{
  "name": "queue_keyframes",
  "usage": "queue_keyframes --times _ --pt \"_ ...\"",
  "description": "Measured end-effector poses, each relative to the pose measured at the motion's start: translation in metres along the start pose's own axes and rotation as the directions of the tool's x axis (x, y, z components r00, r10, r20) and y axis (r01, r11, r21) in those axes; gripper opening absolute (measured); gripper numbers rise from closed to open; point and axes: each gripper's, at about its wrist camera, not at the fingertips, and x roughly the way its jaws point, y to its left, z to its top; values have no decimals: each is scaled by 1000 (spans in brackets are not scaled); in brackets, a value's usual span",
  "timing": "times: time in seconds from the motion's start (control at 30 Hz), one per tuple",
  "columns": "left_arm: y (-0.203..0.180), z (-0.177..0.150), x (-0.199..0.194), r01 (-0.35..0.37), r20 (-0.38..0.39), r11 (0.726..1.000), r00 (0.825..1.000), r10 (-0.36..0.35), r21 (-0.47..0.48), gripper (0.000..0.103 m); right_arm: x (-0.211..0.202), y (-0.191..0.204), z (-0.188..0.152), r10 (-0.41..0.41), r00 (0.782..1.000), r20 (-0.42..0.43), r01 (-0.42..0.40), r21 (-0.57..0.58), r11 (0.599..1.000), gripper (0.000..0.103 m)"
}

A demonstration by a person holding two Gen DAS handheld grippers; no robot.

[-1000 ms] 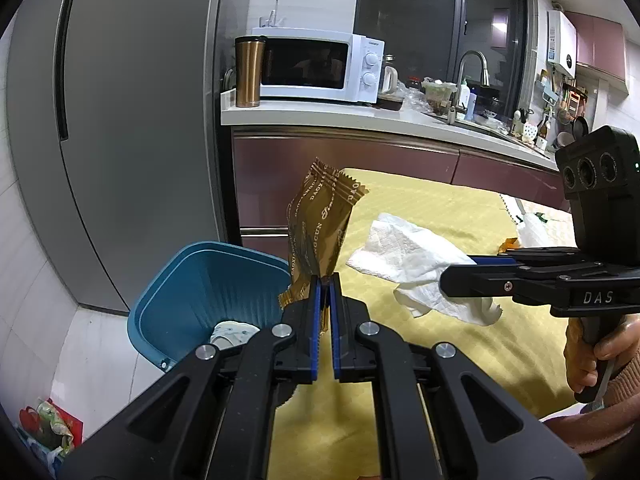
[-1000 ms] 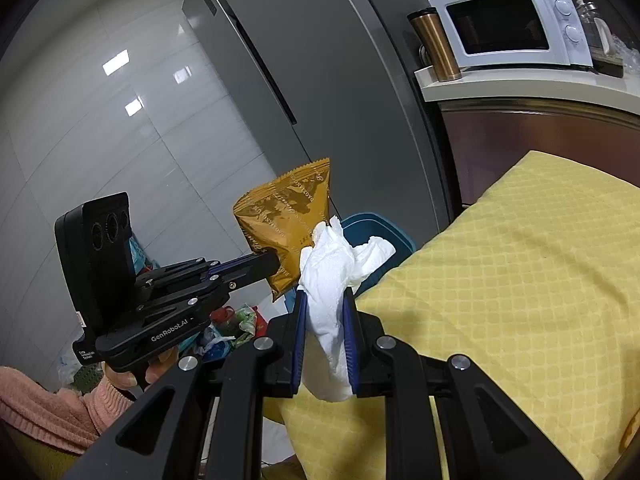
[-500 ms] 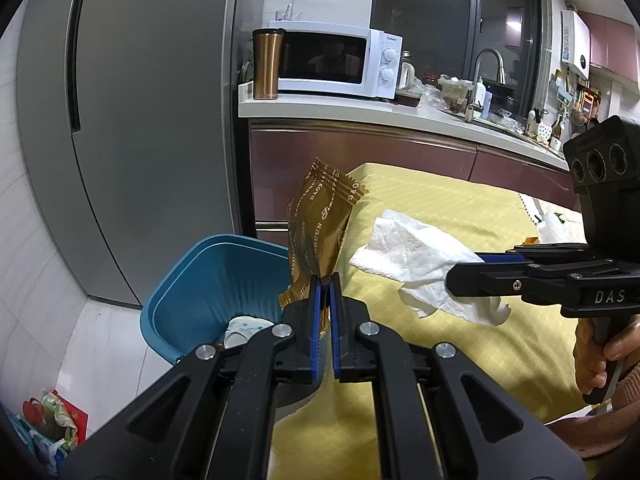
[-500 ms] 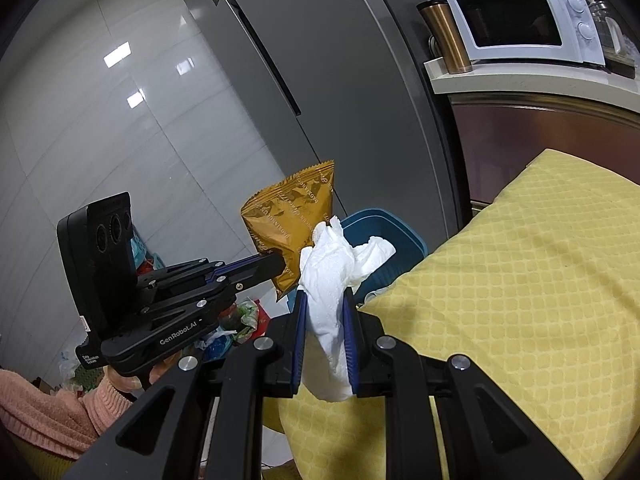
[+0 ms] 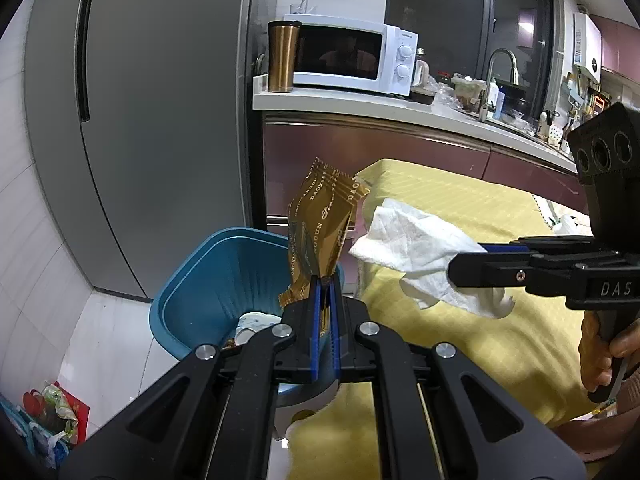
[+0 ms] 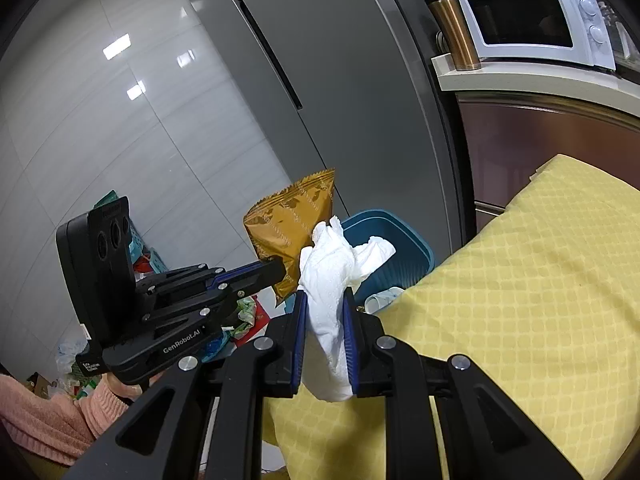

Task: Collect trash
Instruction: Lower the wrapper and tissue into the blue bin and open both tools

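Observation:
My left gripper [image 5: 325,280] is shut on a golden-brown snack wrapper [image 5: 322,224] that stands upright over the near rim of a blue trash bin [image 5: 212,276]. The bin holds some white trash. My right gripper [image 6: 323,294] is shut on a crumpled white tissue [image 6: 332,264], held above the yellow tablecloth's [image 6: 520,300] edge beside the bin [image 6: 404,244]. In the left wrist view the right gripper [image 5: 460,266] holds the tissue [image 5: 420,248] just right of the wrapper. In the right wrist view the left gripper [image 6: 280,270] and wrapper [image 6: 292,228] are left of the tissue.
A grey fridge [image 5: 160,120] stands behind the bin. A counter [image 5: 360,106] with a white microwave [image 5: 352,60] and a copper tumbler [image 5: 282,56] is behind the table. Bags of clutter [image 5: 52,420] lie on the white floor at the left.
Both grippers have moved left toward the bin, each keeping its grip. The bin now sits more directly under the wrapper and closer to the tissue.

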Motion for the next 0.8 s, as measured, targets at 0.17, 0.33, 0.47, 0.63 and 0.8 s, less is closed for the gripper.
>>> queue_keyframes --times 0.17,0.33,0.47,0.63,0.8 --pt "6 -1 4 -14 -8 1000 1000 14 -13 5 8 0 5 -1 1000 -11 1 1 1000 16" --pt "10 -3 7 -26 -15 1000 1000 25 -17 5 16 1 7 -2 1000 -26 2 -2 1000 16" --pt "11 -4 10 -32 -17 999 999 31 -22 5 21 1 10 0 999 -35 0 0 1000 16" --pt "15 -4 15 -42 -25 999 999 41 -29 5 28 -1 13 0 999 -49 0 -3 1000 16" --pt "17 -4 21 -54 -36 998 998 52 -36 5 38 -2 17 -12 998 -68 11 -3 1000 16"
